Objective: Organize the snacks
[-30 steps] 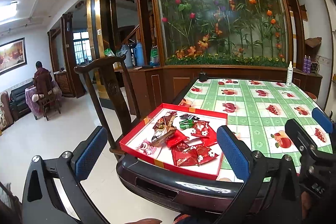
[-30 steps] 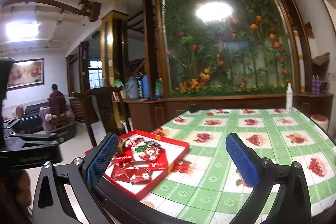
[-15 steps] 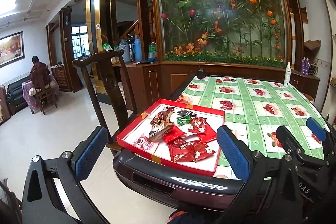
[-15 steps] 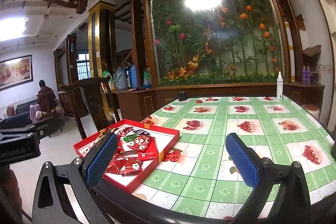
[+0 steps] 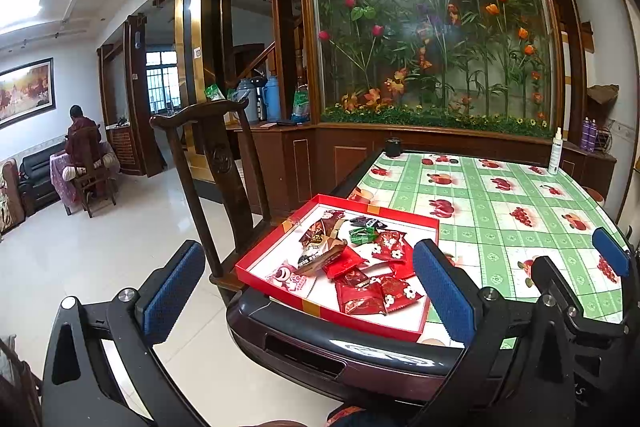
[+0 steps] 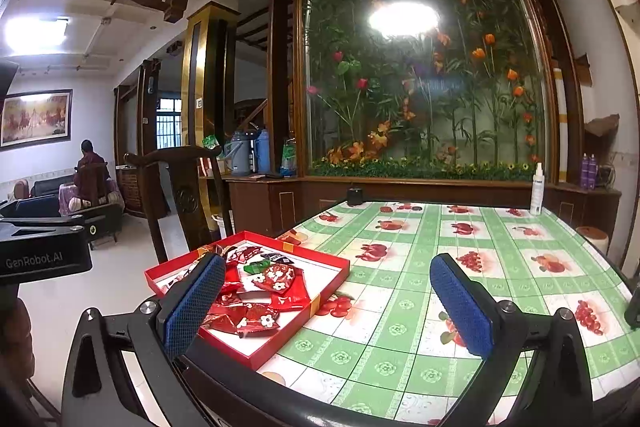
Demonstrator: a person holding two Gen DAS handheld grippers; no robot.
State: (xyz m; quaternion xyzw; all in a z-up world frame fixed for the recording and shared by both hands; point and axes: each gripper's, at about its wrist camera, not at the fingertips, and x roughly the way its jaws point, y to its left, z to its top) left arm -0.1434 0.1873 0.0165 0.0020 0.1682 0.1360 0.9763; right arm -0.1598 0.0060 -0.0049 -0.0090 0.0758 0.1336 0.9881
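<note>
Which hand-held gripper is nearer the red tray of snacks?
Left. The left hand-held gripper points straight at the red tray; the right hand-held gripper sits further right, over the tablecloth.

- One red tray (image 5: 428,311) lies at the near left corner of the table (image 5: 500,211).
- Inside the red tray: about six red snack packets (image 5: 362,301), though overlap makes the count unsure.
- Inside the red tray: one green packet (image 5: 362,235), one dark packet (image 5: 366,222) just behind it, two brown packets (image 5: 320,231) and one pink-and-white packet (image 5: 290,277) at its near left corner.
- One wooden chair (image 5: 218,163) stands just left of the red tray.
- One white spray bottle (image 5: 555,151) stands at the table's far edge, well apart from the red tray.
- One small dark pot (image 5: 393,146) sits at the far edge, beyond the red tray.
</note>
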